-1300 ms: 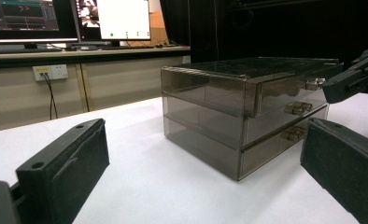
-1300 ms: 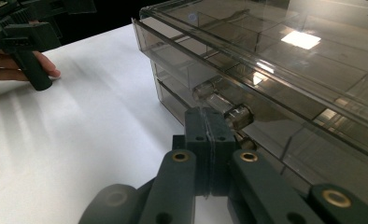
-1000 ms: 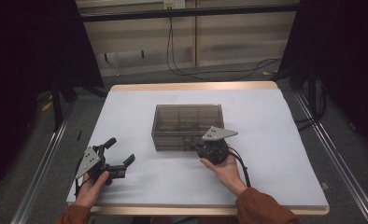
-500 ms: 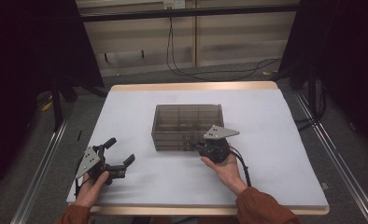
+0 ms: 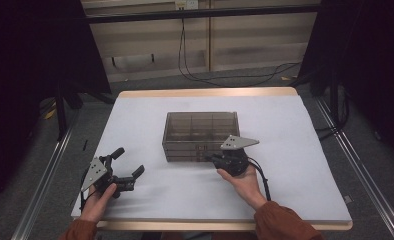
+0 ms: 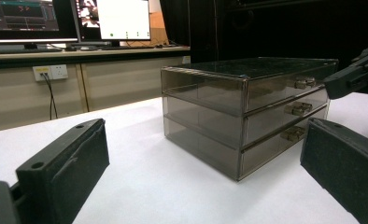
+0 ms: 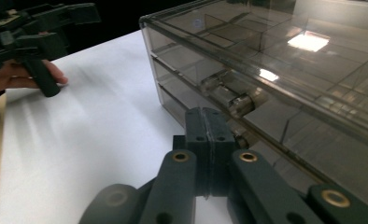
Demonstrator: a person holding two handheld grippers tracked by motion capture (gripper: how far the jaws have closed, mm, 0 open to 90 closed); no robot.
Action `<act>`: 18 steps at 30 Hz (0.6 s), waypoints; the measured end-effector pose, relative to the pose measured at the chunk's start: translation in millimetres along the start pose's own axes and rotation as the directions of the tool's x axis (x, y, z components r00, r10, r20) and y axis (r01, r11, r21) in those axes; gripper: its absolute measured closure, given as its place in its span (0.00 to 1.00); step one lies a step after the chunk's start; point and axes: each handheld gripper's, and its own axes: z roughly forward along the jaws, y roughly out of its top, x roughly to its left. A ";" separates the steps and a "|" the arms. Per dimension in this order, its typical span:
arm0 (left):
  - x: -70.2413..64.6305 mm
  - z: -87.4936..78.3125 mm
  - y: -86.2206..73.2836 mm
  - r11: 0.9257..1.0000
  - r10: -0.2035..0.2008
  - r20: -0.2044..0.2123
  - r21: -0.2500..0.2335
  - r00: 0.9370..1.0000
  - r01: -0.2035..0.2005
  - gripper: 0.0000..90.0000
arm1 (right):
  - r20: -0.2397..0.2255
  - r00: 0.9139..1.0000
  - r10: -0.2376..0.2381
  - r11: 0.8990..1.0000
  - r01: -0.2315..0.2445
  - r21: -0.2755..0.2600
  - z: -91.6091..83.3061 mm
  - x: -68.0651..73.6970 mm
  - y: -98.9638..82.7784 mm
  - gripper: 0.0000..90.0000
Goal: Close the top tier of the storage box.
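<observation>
Nothing had shifted over the last second; the right gripper (image 5: 216,159), jaws pressed together, stayed at the 3-drawer box (image 5: 200,135) mid-table, by a knob (image 7: 240,103); no drawer was opened; the left gripper (image 5: 127,167) rested spread, well apart.

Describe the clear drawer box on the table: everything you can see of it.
The drawer box is a low, smoky see-through cabinet, plastic by its look, with three stacked drawers, all pushed in. Each drawer front carries a small clear knob, seen in the left gripper view. Dividers show through the flat lid. It stands upright near the middle of the white table, front toward the person. The right gripper, jaws shut, is at the drawer fronts below the top knob; whether it touches cannot be told.
</observation>
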 end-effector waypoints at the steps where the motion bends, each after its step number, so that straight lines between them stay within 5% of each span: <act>1: 0.0 0.0 0.0 1.000 0.000 0.000 0.000 1.000 0.000 0.01 | -0.007 1.000 0.001 1.000 -0.001 -0.002 -1.6 0.4 -0.8 0.97; 5: -0.1 0.0 0.0 1.000 0.001 0.000 0.000 1.000 -0.001 0.01 | -0.033 0.999 0.028 1.000 -0.028 0.002 -8.1 -1.3 -4.1 0.87; 18: -0.1 0.0 0.0 1.000 0.001 -0.002 -0.001 1.000 -0.001 0.01 | -0.002 0.999 0.044 0.999 -0.043 0.019 -41.4 -3.8 -9.1 0.61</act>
